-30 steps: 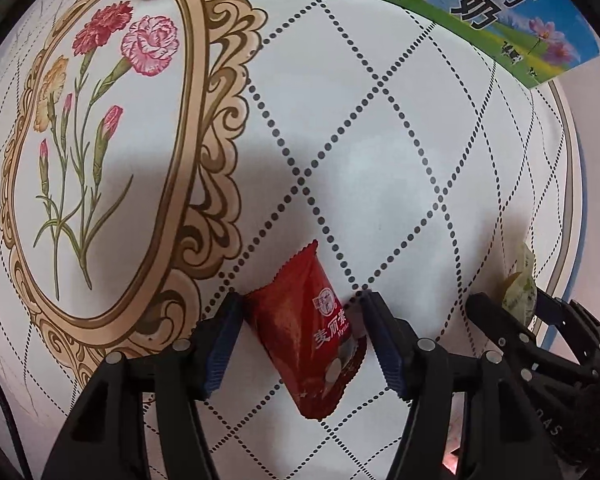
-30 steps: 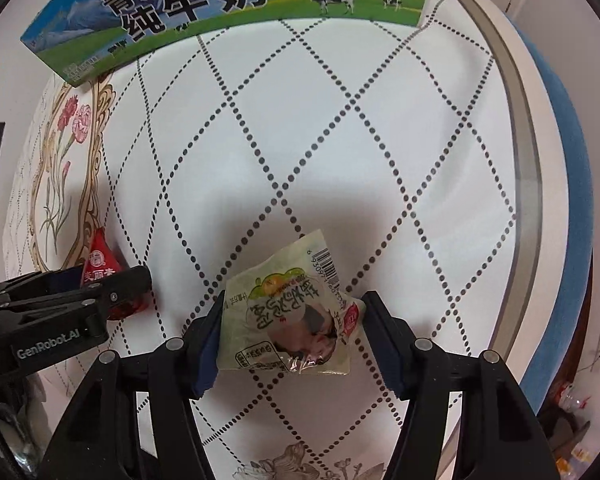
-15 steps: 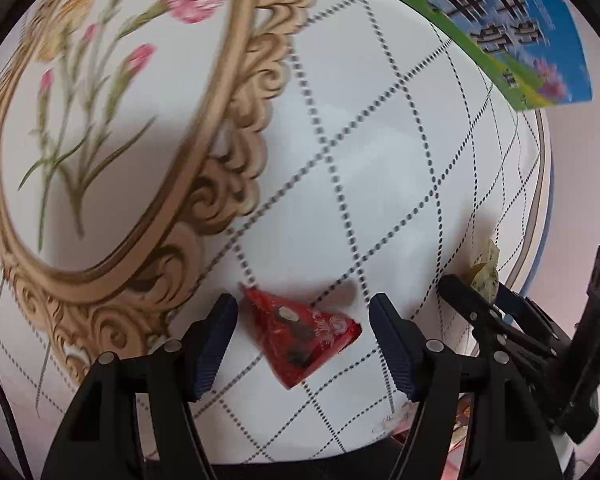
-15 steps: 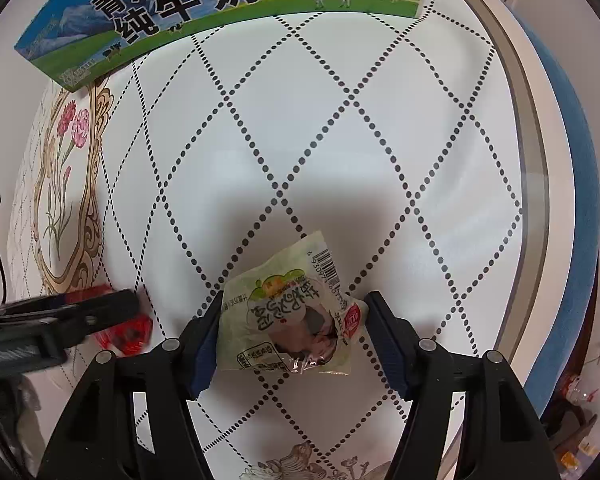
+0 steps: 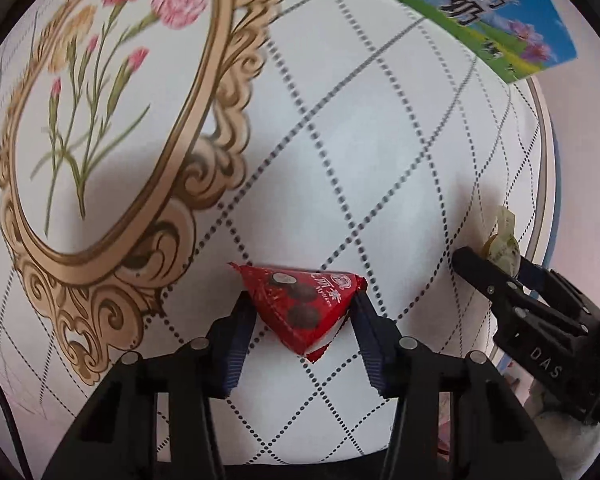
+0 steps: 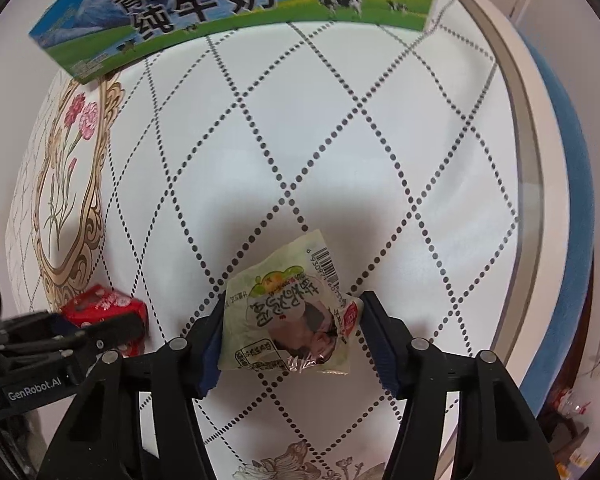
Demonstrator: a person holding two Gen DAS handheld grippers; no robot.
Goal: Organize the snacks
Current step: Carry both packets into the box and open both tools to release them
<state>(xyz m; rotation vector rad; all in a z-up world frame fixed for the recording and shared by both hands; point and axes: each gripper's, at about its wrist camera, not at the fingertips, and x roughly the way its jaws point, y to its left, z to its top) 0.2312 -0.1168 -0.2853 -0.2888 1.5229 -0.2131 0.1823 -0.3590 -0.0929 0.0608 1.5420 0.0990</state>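
Observation:
My left gripper is shut on a red triangular snack packet and holds it just above the patterned tablecloth. The same packet shows at the left of the right wrist view. My right gripper is shut on a pale green snack packet with a barcode; its edge shows in the left wrist view. A blue-and-green milk carton box stands at the table's far side and also shows in the left wrist view.
The round table has a white cloth with dotted diamonds and a gold-framed flower print. Its rim curves along the right, with a blue band beyond. The left gripper body sits close at my right gripper's left.
The left gripper's fingers closed in onto the red packet, which turned from upright to lying sideways. The right gripper kept its hold on the green packet and moved nearer the milk box.

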